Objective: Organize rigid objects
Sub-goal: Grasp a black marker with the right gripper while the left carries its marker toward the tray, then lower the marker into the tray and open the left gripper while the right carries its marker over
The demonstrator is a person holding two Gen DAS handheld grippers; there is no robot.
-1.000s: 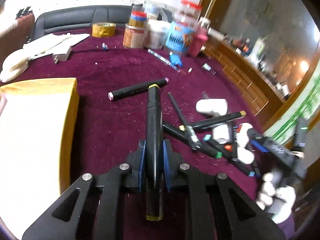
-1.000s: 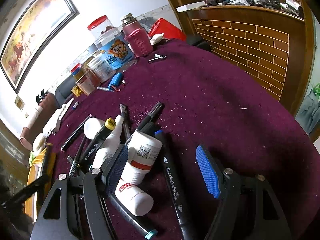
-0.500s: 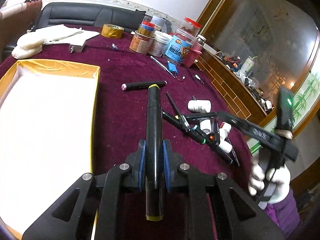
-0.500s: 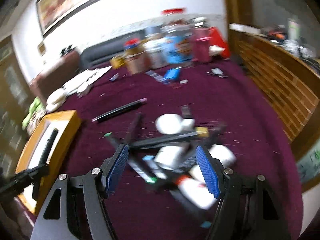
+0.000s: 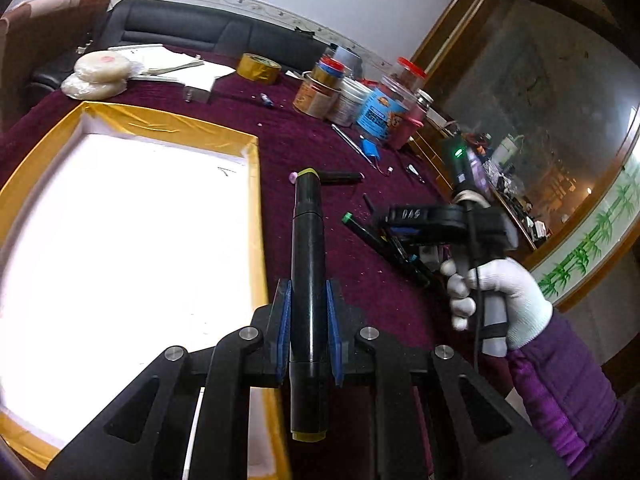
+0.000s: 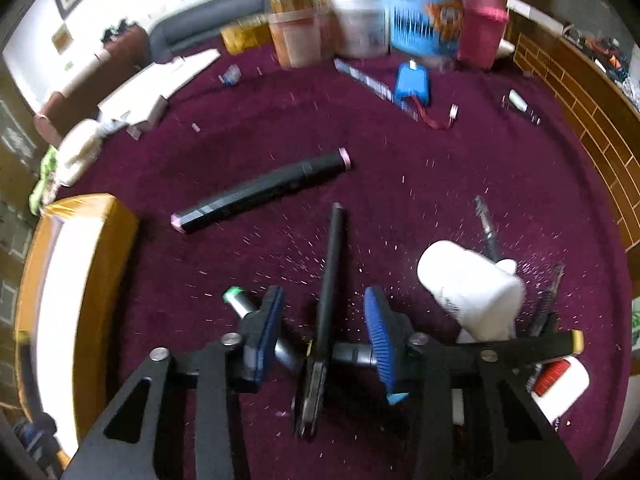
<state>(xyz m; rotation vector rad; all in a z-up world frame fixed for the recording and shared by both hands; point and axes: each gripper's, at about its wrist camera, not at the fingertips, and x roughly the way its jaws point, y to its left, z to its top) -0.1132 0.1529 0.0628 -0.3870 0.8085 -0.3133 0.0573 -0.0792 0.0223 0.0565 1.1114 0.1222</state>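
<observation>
Black marker (image 5: 307,276) clamped in left hand-held gripper (image 5: 307,312); right view omits it.

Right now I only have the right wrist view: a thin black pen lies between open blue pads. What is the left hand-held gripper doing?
Observer: The left hand-held gripper is shut on a black marker with yellow ends.
Reviewer: Where is that marker relative to the box?
Observer: It appears just outside the gold-rimmed box, by its right wall, not over the white interior.
Reviewer: And what is carrying my camera?
Observer: A white-gloved hand in a purple sleeve.
</observation>
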